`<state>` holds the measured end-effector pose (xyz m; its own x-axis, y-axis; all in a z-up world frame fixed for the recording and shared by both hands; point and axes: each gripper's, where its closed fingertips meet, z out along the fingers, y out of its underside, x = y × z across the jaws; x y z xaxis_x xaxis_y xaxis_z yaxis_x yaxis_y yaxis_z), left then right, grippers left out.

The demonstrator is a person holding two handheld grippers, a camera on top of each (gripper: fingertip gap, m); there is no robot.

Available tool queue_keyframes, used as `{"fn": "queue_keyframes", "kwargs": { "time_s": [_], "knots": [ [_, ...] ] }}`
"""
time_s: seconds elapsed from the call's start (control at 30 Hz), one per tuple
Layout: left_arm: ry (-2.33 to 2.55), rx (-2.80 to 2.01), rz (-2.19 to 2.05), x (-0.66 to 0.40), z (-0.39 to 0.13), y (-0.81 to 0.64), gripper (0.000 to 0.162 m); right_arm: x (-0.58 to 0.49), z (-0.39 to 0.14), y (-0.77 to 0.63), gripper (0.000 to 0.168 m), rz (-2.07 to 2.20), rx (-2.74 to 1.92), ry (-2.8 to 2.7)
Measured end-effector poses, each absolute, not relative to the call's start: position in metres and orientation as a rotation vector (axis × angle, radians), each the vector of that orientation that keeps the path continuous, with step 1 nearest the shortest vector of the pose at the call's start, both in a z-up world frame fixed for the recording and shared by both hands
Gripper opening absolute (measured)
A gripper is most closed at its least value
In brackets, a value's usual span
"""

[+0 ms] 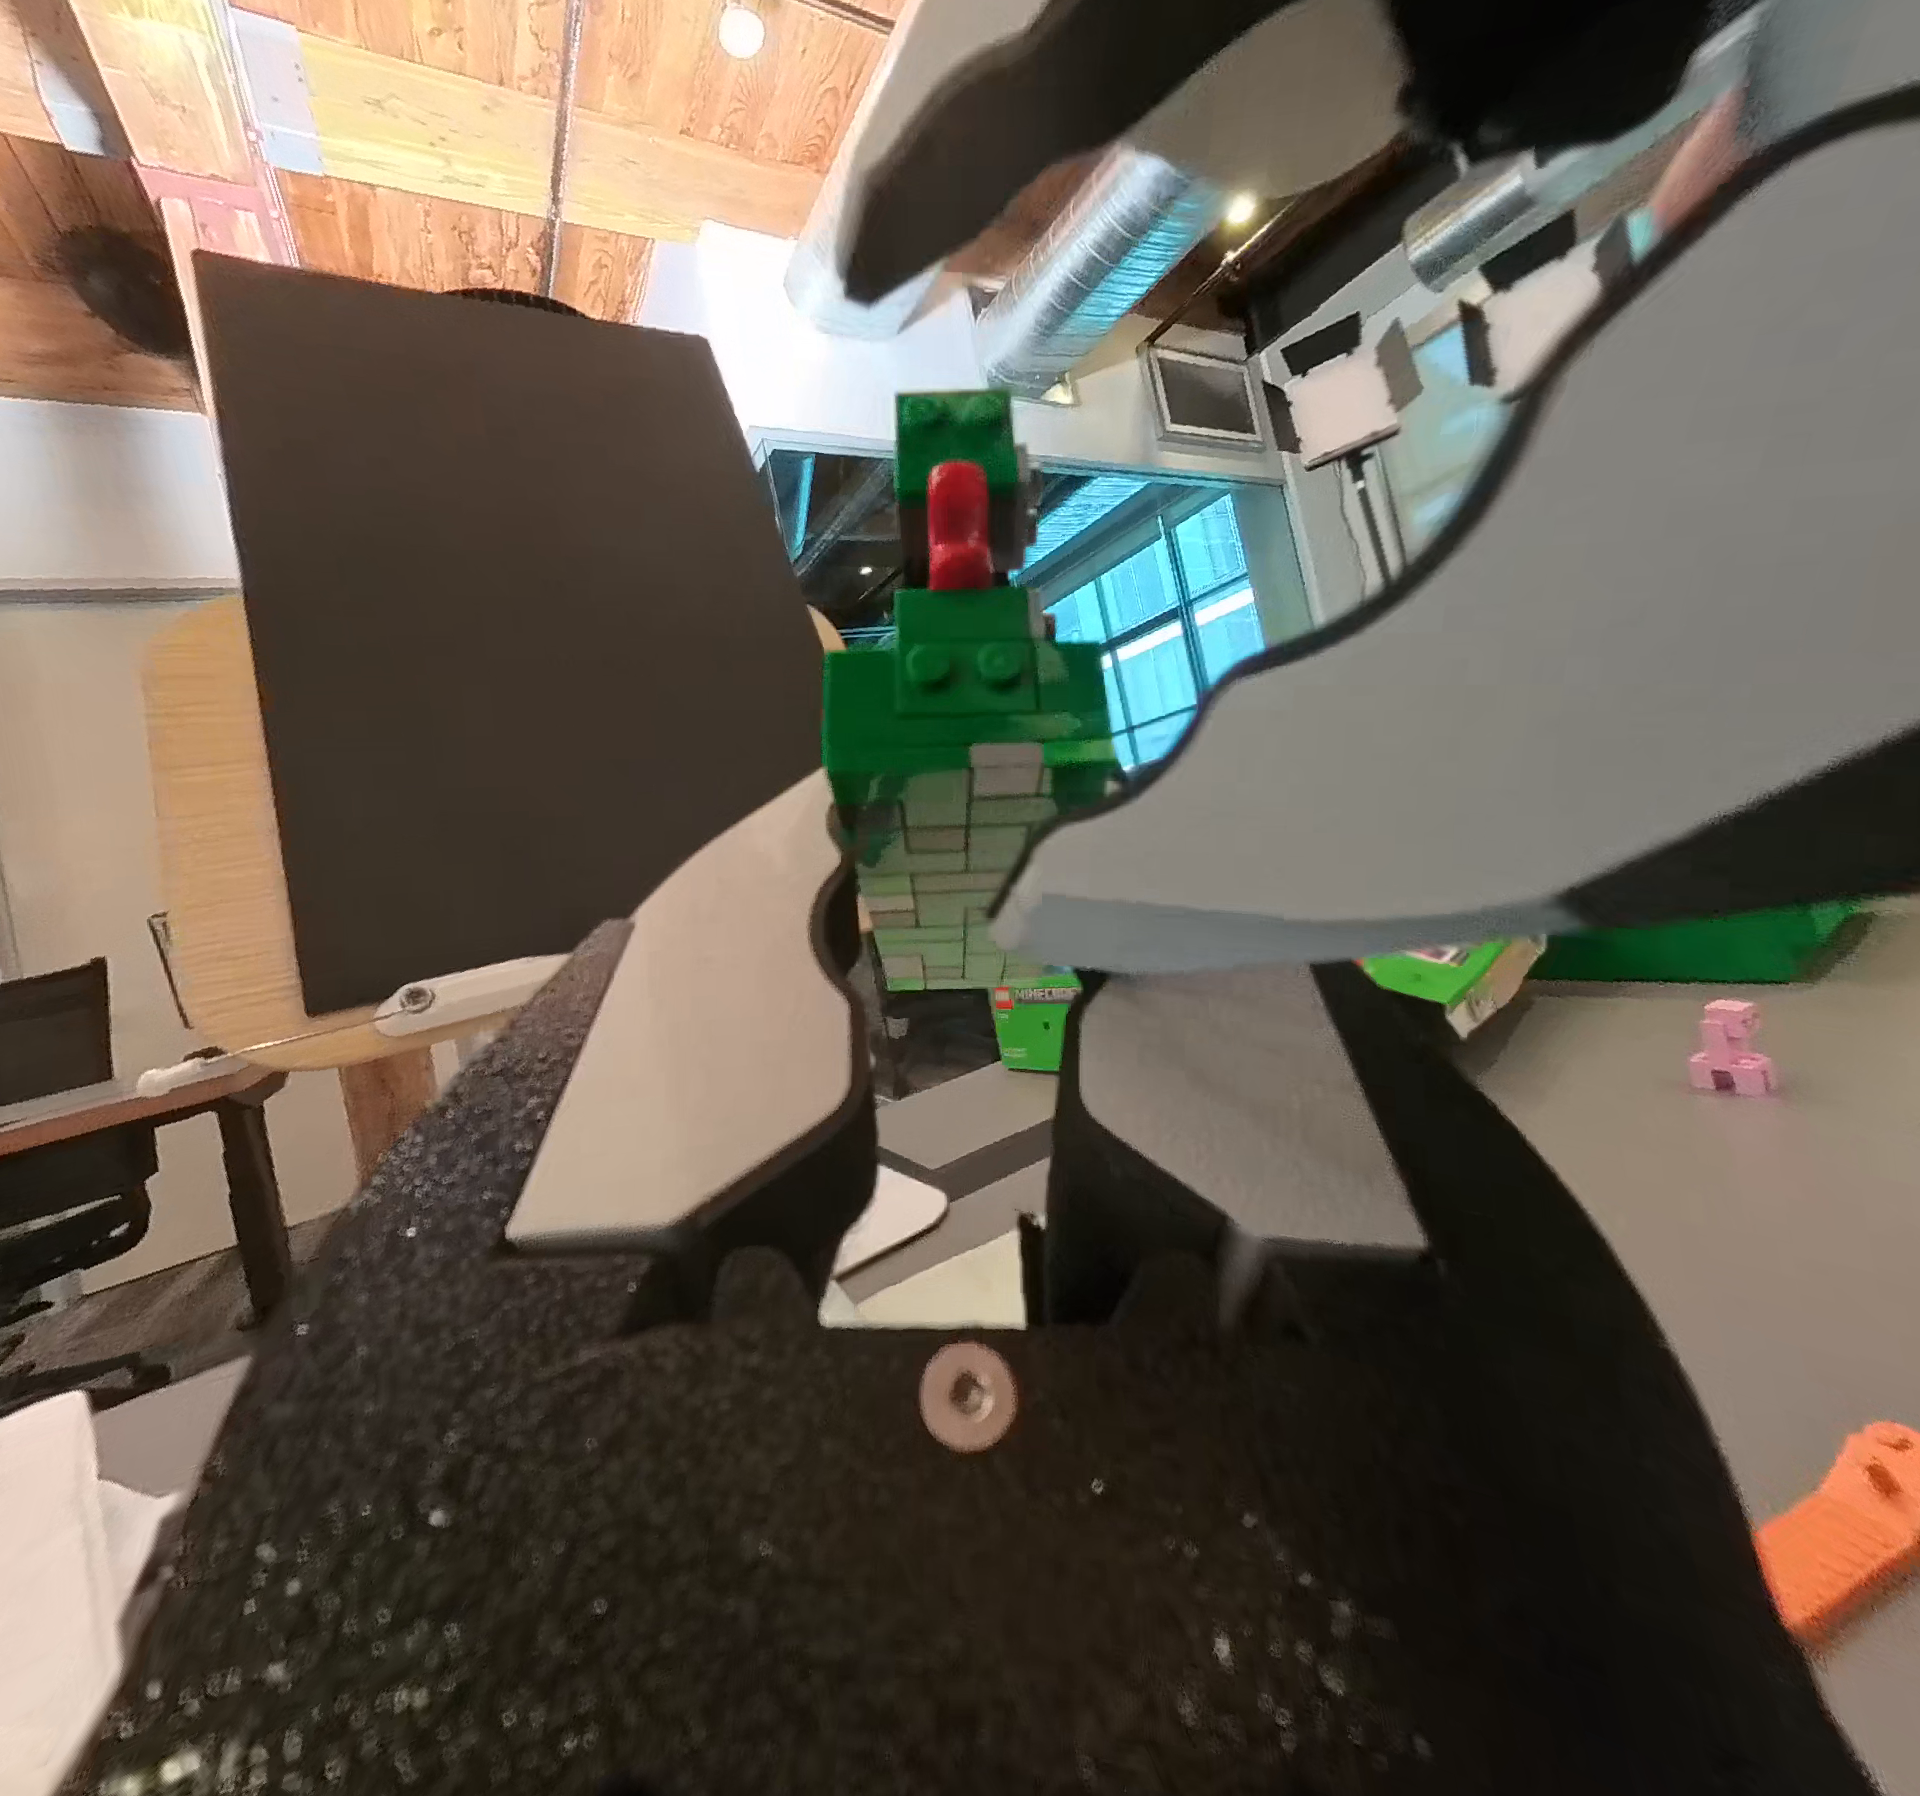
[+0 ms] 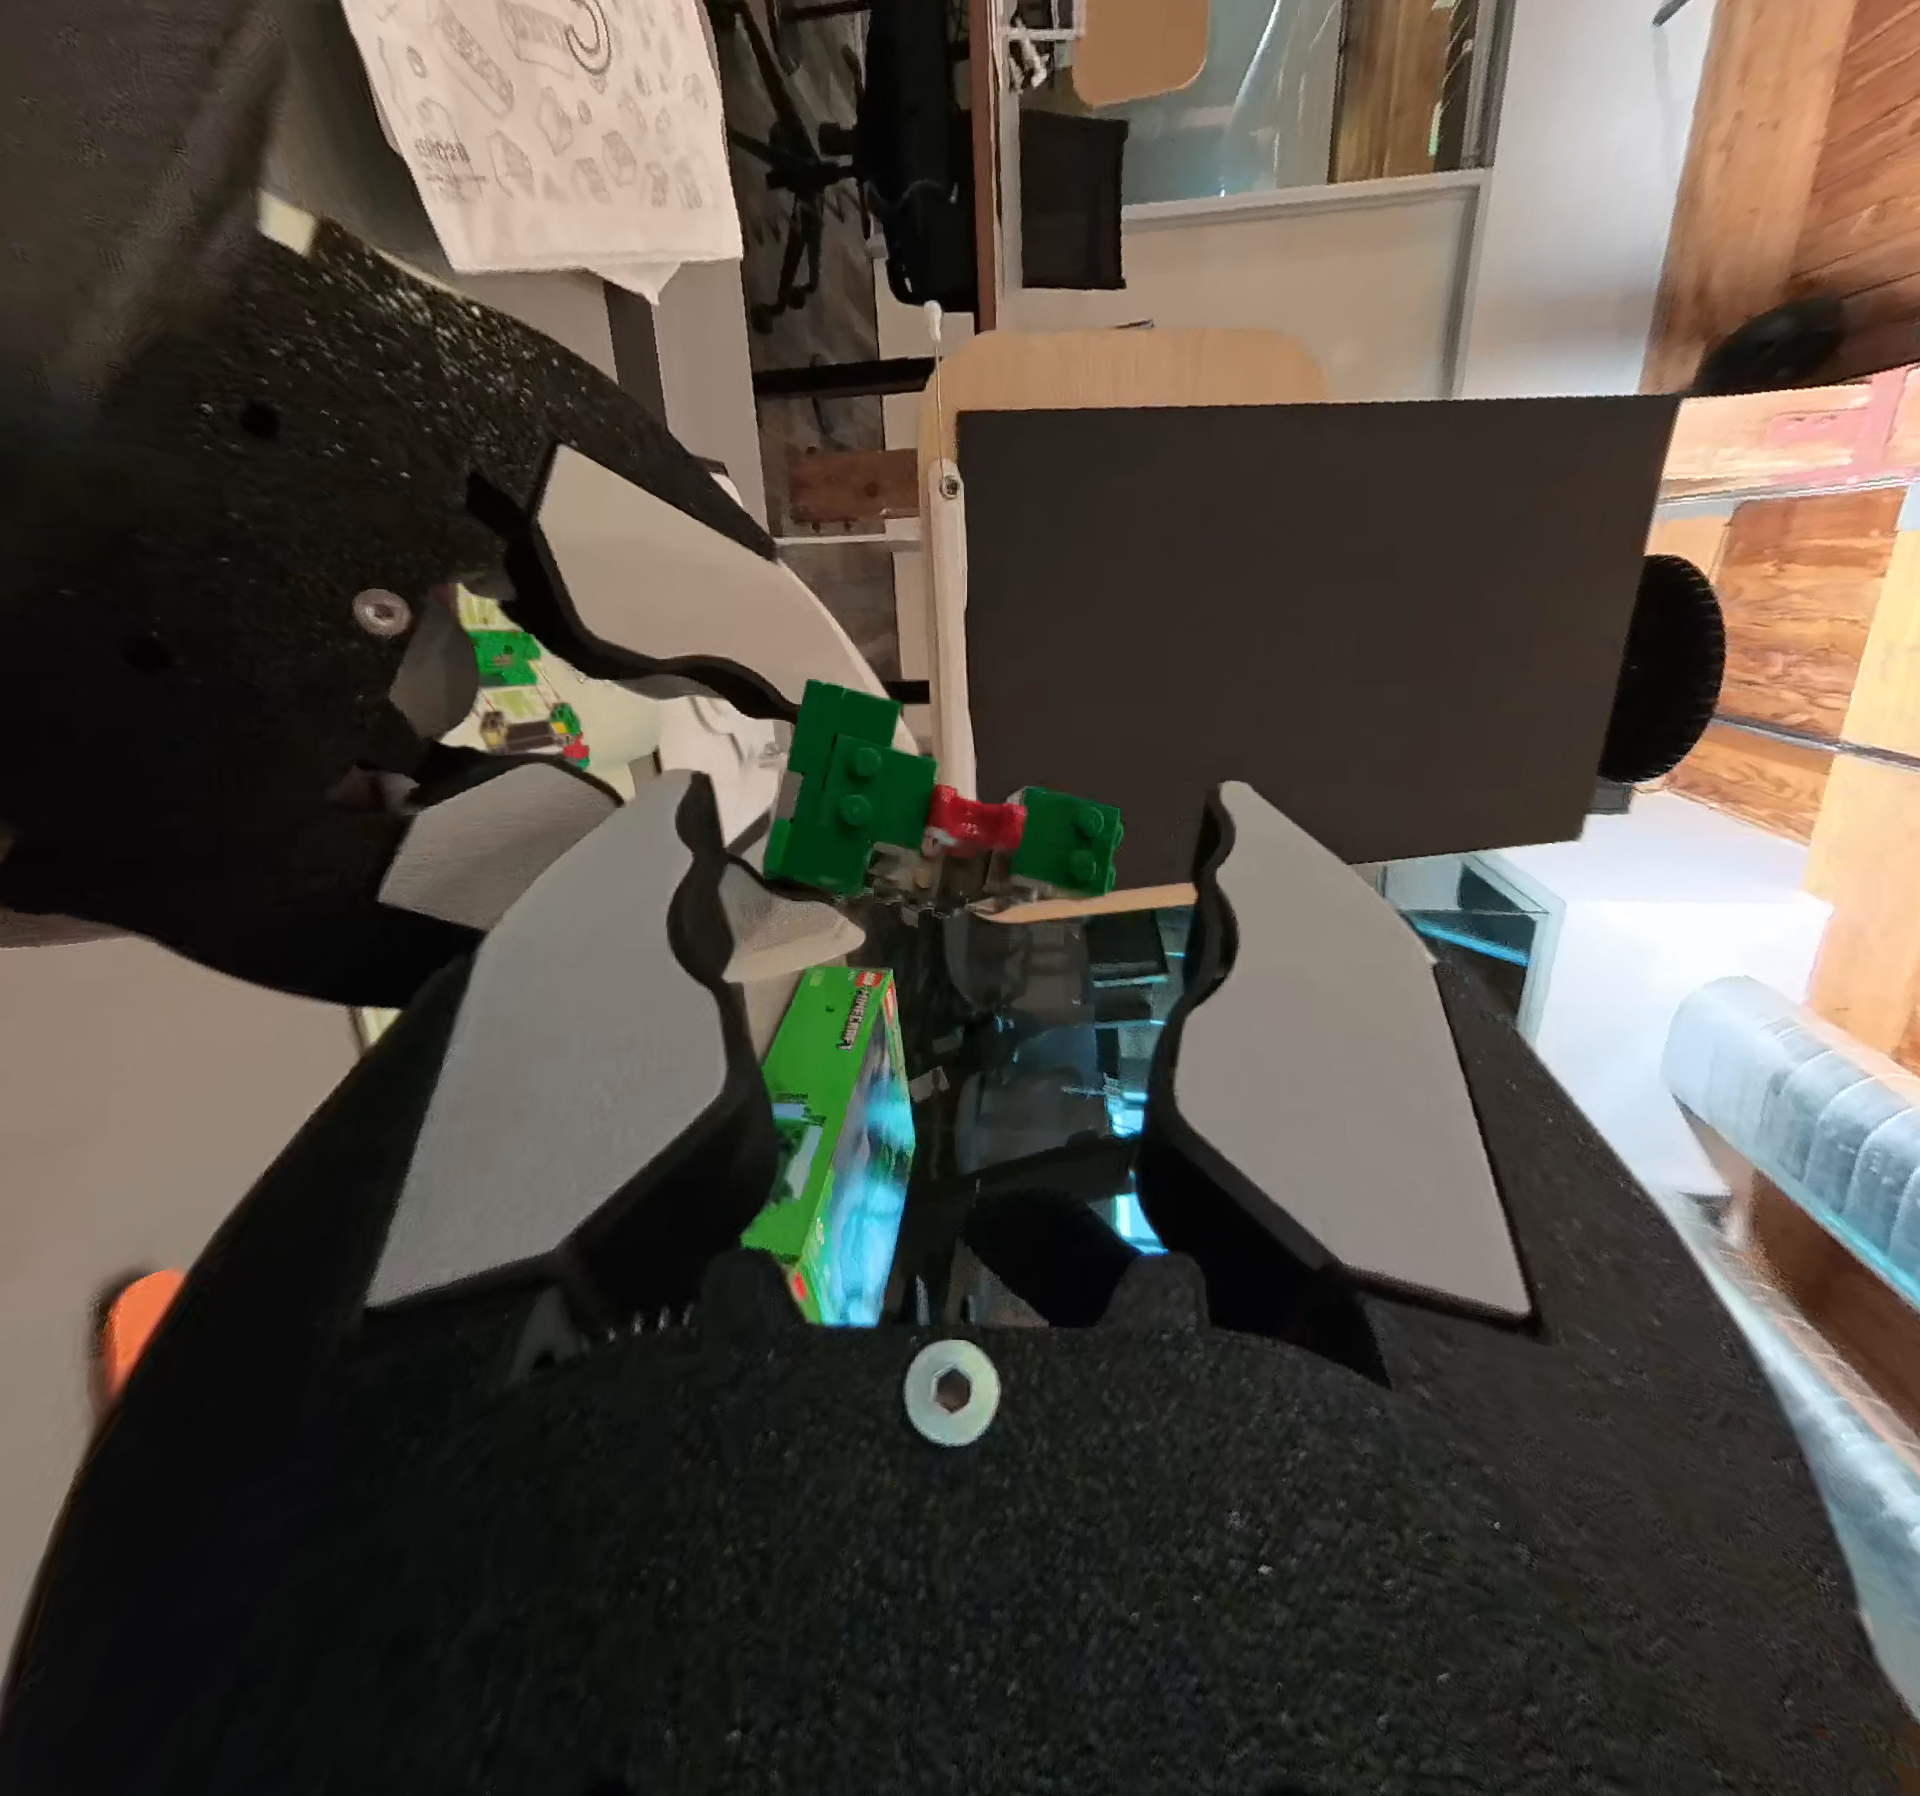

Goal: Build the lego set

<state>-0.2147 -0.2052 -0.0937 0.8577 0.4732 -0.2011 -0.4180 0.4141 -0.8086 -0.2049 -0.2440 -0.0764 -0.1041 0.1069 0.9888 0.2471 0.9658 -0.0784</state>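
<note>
A green lego model (image 1: 961, 697) with a pale green patterned base and a red piece (image 1: 956, 525) near its top is held up in the air. My left gripper (image 1: 935, 915) is shut on the model's base. My right gripper (image 1: 935, 603) reaches in from the upper right, open, one finger above the model and one by its base. In the right wrist view the model (image 2: 852, 801) lies sideways with the red piece (image 2: 971, 816) in its middle. My right gripper (image 2: 951, 873) is open with its fingers on either side of it. My left gripper (image 2: 795, 816) holds it from the left.
On the grey table (image 1: 1662, 1227) are a pink lego figure (image 1: 1730, 1055), an orange tool (image 1: 1849, 1549) and a green lego box (image 2: 842, 1154). A black panel (image 2: 1299, 624) stands behind the model. A white printed bag (image 2: 551, 63) and an open booklet (image 2: 520, 697) lie at the left.
</note>
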Motion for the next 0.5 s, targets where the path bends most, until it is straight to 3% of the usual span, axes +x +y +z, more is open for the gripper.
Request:
{"fn": "queue_keyframes", "kwargs": {
  "time_s": [0.13, 0.37, 0.5],
  "knots": [
    [-0.128, -0.953, 0.319, -0.224, -0.094, -0.209, 0.036, -0.194, -0.068, -0.240, 0.093, -0.068, -0.256, -1.661],
    [-0.116, -0.708, -0.853, -0.224, -0.088, -0.218, 0.036, -0.174, -0.080, -0.205, 0.102, 0.170, -0.290, -1.757],
    [-0.089, -0.699, -1.177, -0.212, -0.092, -0.211, 0.036, -0.175, -0.101, -0.206, 0.111, 0.193, -0.237, -1.818]
  ]
}}
